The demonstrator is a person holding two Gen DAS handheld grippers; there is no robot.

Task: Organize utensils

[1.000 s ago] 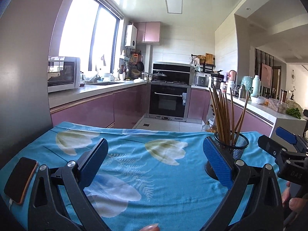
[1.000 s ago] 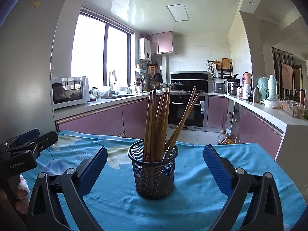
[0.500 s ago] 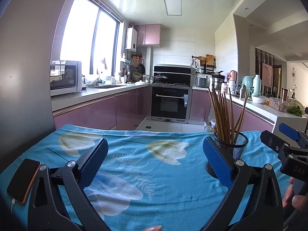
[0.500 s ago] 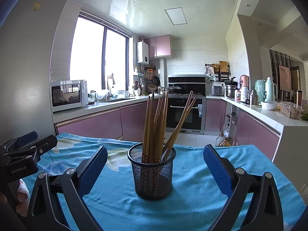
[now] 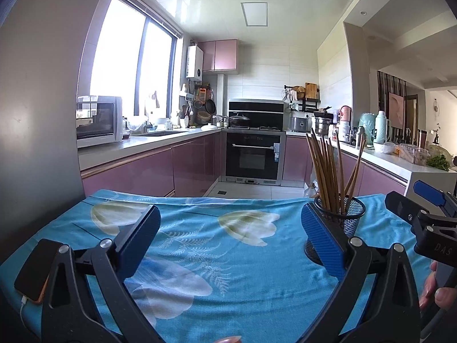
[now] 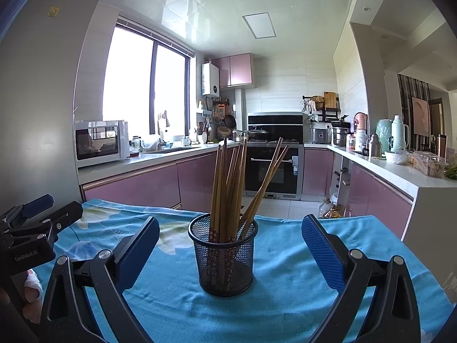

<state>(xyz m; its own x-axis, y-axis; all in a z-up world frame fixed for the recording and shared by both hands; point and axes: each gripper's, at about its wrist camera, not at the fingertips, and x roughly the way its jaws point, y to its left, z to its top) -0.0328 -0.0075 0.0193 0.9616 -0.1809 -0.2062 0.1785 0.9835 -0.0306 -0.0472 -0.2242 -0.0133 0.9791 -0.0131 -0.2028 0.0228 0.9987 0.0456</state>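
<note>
A black mesh holder [image 6: 224, 255] stands upright on the blue flowered tablecloth [image 6: 285, 280]. Several brown wooden chopsticks [image 6: 228, 188] stand in it, two leaning right. My right gripper [image 6: 230, 250] is open and empty, its blue pads either side of the holder without touching it. My left gripper [image 5: 230, 241] is open and empty over the cloth to the left; the holder [image 5: 347, 220] shows just behind its right pad, with the chopsticks [image 5: 325, 171] rising from it. Each gripper shows at the edge of the other's view.
A phone [image 5: 37, 268] with a white cable lies at the table's left edge. A grey fridge wall [image 6: 37, 114] stands close on the left. Beyond the table's far edge are the kitchen floor, pink cabinets and an oven [image 6: 274, 168].
Both cameras have tilted slightly upward, so the table and holder sit a little lower in view. Both grippers remain open and empty.
</note>
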